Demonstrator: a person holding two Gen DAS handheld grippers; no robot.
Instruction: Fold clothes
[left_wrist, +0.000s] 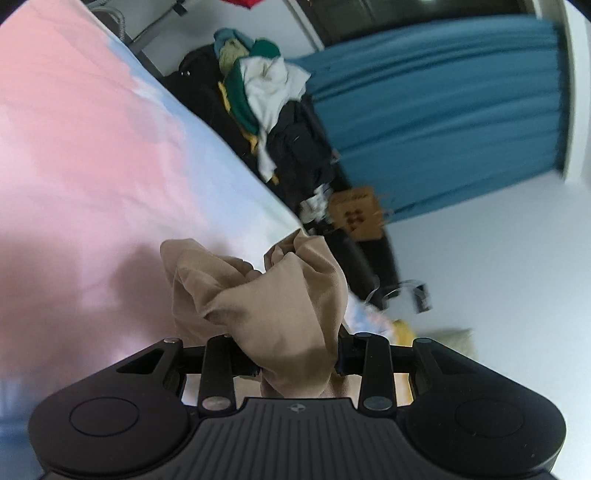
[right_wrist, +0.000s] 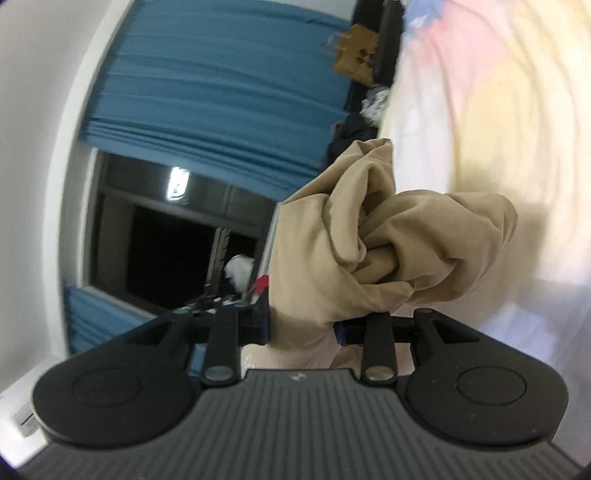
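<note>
Here beige cloth (left_wrist: 280, 295) (bunched) sits pinched between both grippers' fingers (right_wrist: 264, 317).

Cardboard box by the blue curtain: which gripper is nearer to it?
Cannot tell. The left gripper and the right gripper each clamp bunched tan cloth, and each view shows the cardboard box far beyond, past the bed.

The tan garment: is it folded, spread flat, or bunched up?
Bunched up: the tan garment hangs crumpled from both the left gripper and right gripper.
</note>
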